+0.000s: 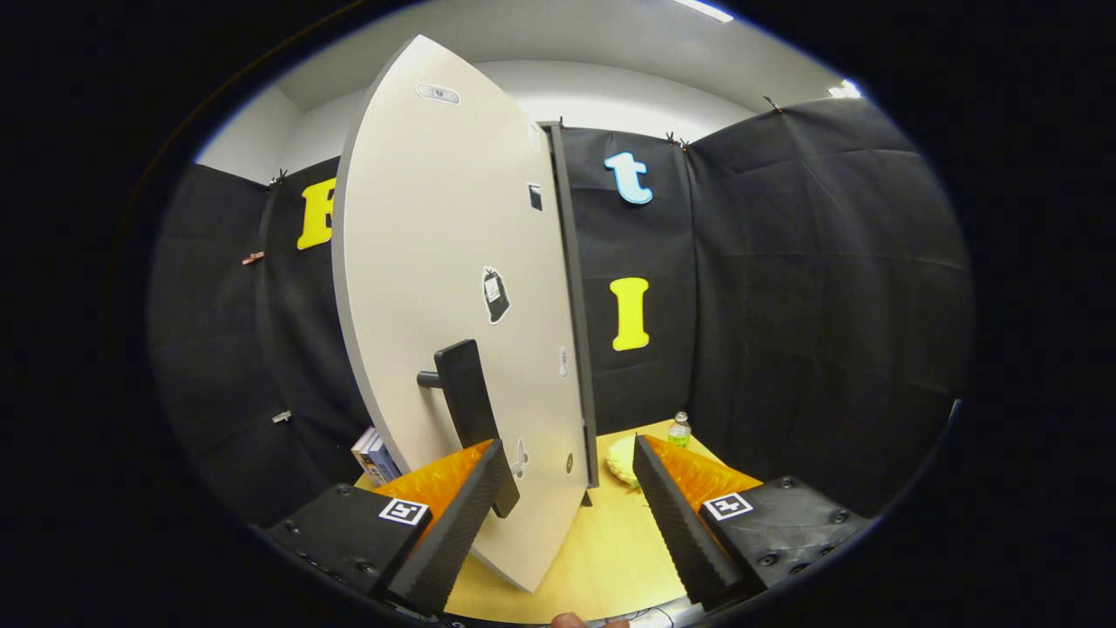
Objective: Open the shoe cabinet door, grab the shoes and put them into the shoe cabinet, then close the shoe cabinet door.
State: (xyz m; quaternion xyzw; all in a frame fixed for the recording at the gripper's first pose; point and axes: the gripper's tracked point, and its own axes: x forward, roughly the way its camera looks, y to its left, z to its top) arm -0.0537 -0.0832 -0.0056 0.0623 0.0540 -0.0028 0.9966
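Gripper [571,488] fingers stand wide apart, nothing pressed between them. The left finger [462,515] lies just by the lower end of the black handle [471,419] on the shoe cabinet door [445,262]; whether it touches the handle cannot be told, since the finger covers the handle's foot. The right finger [676,515] is well clear of the door, out over the bare table [610,549].

Seen at a slant, the pale door stands ajar, its bottom corner reaching down between the fingers. Its dark hinge-side edge [571,305] runs upright along the right of the panel. The door hides the cabinet's inside. A small black sticker [495,295] sits on the door above the handle.

Behind the door's lower left, a few upright books [373,455] peek out, mostly hidden. Beyond the right finger a pale yellow object [621,460] lies on the table, partly covered by the finger and too unclear to name. Farther back stands a small clear bottle with a green label [679,429].
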